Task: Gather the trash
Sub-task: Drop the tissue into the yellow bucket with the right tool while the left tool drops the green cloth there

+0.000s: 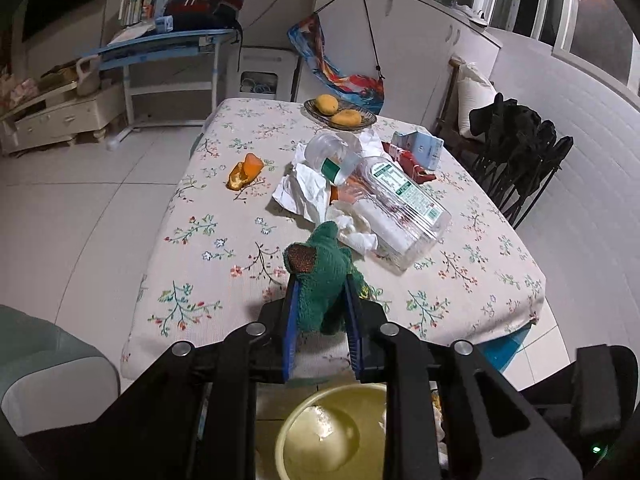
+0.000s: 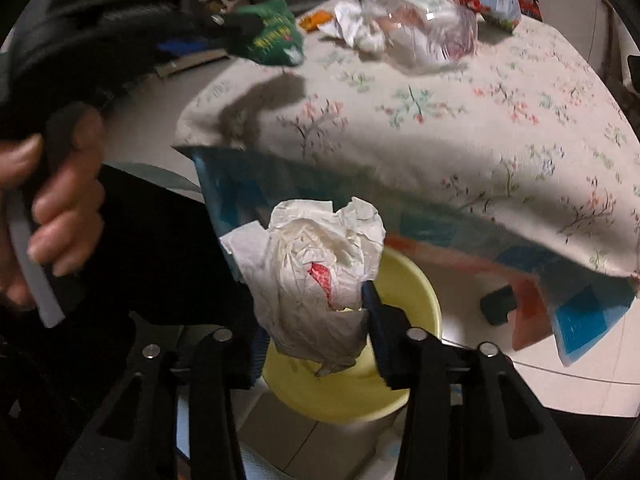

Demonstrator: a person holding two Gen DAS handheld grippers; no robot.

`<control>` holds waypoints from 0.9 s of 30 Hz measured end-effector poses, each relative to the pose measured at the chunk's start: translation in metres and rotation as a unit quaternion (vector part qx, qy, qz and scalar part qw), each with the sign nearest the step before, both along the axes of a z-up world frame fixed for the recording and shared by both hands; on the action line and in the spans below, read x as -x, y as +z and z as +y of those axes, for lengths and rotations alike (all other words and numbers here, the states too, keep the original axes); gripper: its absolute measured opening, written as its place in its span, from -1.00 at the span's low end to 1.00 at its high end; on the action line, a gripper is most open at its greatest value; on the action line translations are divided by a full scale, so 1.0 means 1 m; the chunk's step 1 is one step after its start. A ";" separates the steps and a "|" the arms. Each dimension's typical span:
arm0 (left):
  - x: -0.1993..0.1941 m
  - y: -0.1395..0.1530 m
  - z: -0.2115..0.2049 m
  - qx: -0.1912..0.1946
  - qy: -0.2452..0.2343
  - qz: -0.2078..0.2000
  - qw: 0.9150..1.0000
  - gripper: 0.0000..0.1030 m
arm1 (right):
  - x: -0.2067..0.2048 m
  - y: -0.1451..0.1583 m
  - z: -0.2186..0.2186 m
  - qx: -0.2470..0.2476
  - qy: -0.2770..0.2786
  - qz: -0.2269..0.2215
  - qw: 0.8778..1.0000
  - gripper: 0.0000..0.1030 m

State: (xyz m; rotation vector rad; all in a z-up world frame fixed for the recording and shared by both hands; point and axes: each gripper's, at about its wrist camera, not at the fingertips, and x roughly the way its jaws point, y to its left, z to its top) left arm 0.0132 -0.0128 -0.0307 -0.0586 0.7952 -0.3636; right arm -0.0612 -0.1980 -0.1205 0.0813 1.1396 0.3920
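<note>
My left gripper [image 1: 320,292] is shut on a green cloth [image 1: 320,280] and holds it above the near edge of the floral table [image 1: 224,264]. The cloth also shows in the right wrist view [image 2: 276,38]. My right gripper [image 2: 316,304] is shut on a crumpled white paper wad [image 2: 316,264] with a red patch, held over a yellow basin [image 2: 340,392] on the floor beside the table. On the table lie crumpled white paper [image 1: 308,192], clear plastic bottles [image 1: 400,208], an orange peel [image 1: 244,172] and a red wrapper [image 1: 412,164].
A dish with two mangoes [image 1: 340,114] stands at the table's far side, next to a small blue-white carton [image 1: 424,148]. A dark chair [image 1: 520,152] stands to the right. A blue desk [image 1: 168,48] is behind. The yellow basin also shows below my left gripper [image 1: 332,432].
</note>
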 end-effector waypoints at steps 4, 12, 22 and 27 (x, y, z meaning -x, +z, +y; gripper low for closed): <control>0.008 0.000 0.000 -0.002 -0.003 0.001 1.000 -0.60 | -0.004 -0.001 -0.003 -0.002 -0.011 0.001 1.000 0.05; 0.022 -0.002 -0.002 -0.009 -0.015 0.001 1.000 -0.60 | 0.008 0.020 -0.021 -0.007 -0.059 -0.062 0.996 0.25; 0.047 -0.011 -0.016 -0.030 -0.063 0.023 0.997 -0.58 | 0.008 0.044 -0.071 -0.032 -0.197 -0.135 0.971 0.51; 0.062 -0.021 -0.028 -0.053 -0.095 0.037 0.993 -0.57 | 0.003 0.037 -0.089 -0.057 -0.244 -0.118 0.961 0.53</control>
